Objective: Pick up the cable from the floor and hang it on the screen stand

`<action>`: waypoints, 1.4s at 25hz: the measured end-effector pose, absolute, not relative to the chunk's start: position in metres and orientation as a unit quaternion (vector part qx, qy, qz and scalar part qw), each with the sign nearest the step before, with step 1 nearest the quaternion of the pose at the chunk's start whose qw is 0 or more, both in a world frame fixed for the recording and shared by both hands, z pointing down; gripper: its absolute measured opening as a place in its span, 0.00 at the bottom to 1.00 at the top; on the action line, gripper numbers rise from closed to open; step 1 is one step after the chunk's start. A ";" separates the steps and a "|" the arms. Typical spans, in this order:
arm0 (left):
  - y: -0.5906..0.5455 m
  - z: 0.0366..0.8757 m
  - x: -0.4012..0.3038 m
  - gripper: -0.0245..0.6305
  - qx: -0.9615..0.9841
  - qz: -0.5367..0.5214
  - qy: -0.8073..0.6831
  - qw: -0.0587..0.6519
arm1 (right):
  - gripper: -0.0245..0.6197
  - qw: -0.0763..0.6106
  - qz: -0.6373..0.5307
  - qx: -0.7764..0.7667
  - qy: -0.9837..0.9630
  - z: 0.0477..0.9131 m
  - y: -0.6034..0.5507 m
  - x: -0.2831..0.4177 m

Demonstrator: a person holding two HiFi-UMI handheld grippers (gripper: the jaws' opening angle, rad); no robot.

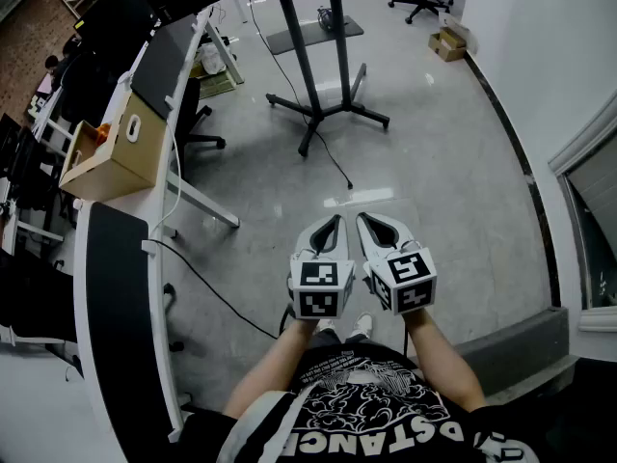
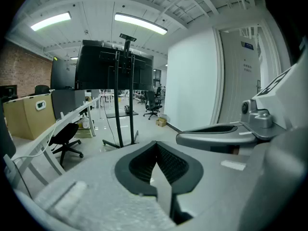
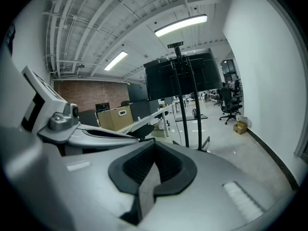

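Observation:
The black screen stand (image 1: 315,85) rises from splayed legs on the grey floor ahead of me. A thin black cable (image 1: 334,161) trails from its base toward me and ends on the floor about a stride in front of the grippers. My left gripper (image 1: 335,220) and right gripper (image 1: 363,218) are held side by side at waist height, pointing forward, each shut with nothing between its jaws. The left gripper view shows its gripper (image 2: 155,144) aimed at the stand (image 2: 124,105) and its dark screen (image 2: 113,65). From the right gripper (image 3: 154,144), the stand (image 3: 185,105) appears straight ahead.
A long white desk (image 1: 81,258) runs along the left with a cardboard box (image 1: 111,152) and a black office chair (image 1: 198,123) beside it. Another black cable (image 1: 217,299) drops from the desk to the floor. A white wall (image 1: 540,75) bounds the right side.

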State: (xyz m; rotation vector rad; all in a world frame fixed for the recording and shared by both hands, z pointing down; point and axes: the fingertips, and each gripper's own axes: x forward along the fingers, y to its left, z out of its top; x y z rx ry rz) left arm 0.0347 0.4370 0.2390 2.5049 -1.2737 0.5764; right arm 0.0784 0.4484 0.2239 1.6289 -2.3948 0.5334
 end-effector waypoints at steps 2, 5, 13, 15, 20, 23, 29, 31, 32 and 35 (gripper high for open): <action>0.438 0.239 0.039 0.03 0.865 0.199 -0.440 0.136 | 0.05 0.101 0.180 0.547 -0.811 0.232 0.451 0.083; 0.440 0.240 0.045 0.03 0.864 0.201 -0.441 0.136 | 0.05 0.097 0.178 0.550 -0.810 0.232 0.451 0.090; 0.434 0.254 0.050 0.03 0.862 0.209 -0.439 0.145 | 0.05 0.103 0.183 0.556 -0.804 0.250 0.445 0.100; 0.427 0.259 0.051 0.03 0.862 0.209 -0.437 0.149 | 0.05 0.110 0.189 0.557 -0.801 0.255 0.439 0.101; 0.392 0.272 0.055 0.03 0.865 0.205 -0.428 0.162 | 0.05 0.135 0.204 0.558 -0.793 0.270 0.410 0.101; 0.362 0.277 0.056 0.03 0.867 0.199 -0.423 0.171 | 0.05 0.138 0.192 0.563 -0.792 0.272 0.379 0.100; 0.292 0.300 0.045 0.03 0.866 0.207 -0.412 0.195 | 0.05 0.159 0.207 0.559 -0.787 0.296 0.311 0.088; 0.267 0.305 0.040 0.03 0.864 0.206 -0.412 0.205 | 0.05 0.166 0.214 0.557 -0.785 0.305 0.288 0.083; 0.256 0.308 0.036 0.03 0.863 0.207 -0.411 0.211 | 0.05 0.171 0.219 0.555 -0.784 0.310 0.277 0.080; 0.222 0.319 0.026 0.03 0.860 0.210 -0.406 0.227 | 0.05 0.184 0.227 0.553 -0.780 0.319 0.243 0.069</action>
